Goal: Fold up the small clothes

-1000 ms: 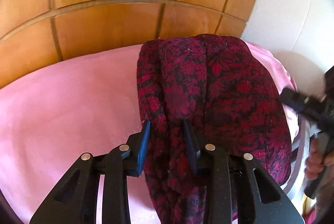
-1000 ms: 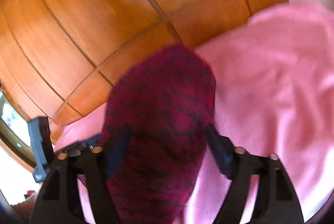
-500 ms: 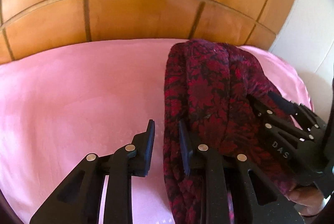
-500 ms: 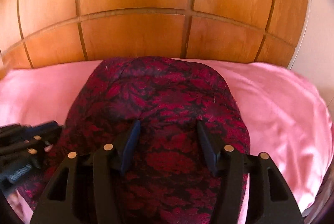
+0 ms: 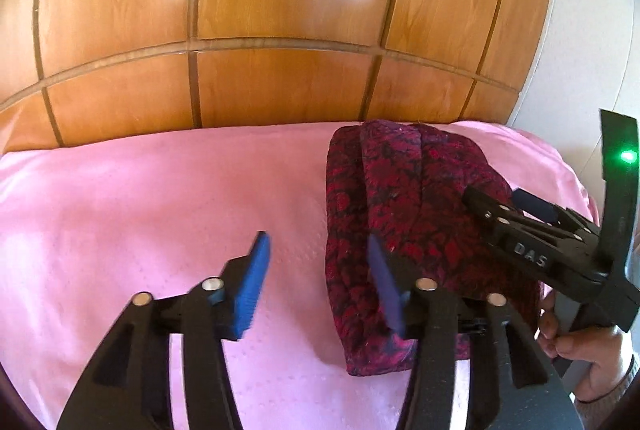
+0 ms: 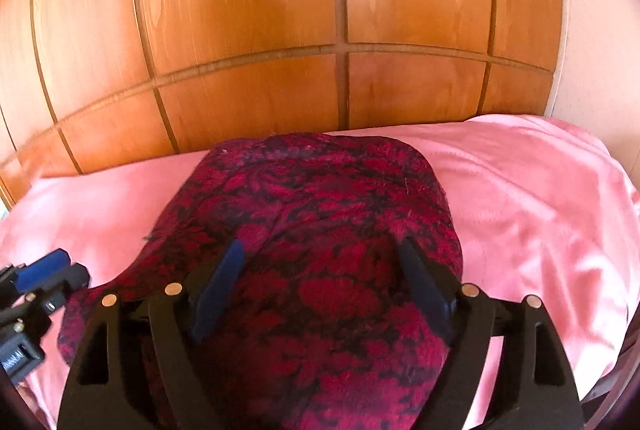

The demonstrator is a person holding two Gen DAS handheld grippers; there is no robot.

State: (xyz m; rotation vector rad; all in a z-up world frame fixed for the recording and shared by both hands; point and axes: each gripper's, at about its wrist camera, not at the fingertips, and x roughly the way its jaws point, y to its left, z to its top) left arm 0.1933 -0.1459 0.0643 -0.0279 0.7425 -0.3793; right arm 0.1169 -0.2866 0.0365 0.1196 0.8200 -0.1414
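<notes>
Wooden panelling (image 5: 280,9) backs a pink sheet (image 5: 120,209), on which a folded dark red patterned garment (image 5: 400,197) is laid toward the right. Left gripper (image 5: 316,278) is seen spread wide, nothing held, its right finger against the garment's edge. Right gripper (image 6: 320,282) is held open over the cloth, gripping nothing. Soft, thick, light fabric is judged likely; a folded edge is best pinched.

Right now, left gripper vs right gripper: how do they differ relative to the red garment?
The left gripper sits at the red floral garment's left edge, its gap mostly over the pink sheet; the right gripper sits over the garment's middle, cloth filling its gap. The left gripper's blue pads look motion-blurred; the right gripper's look sharper. Shared: both are open and neither clamps the garment.
</notes>
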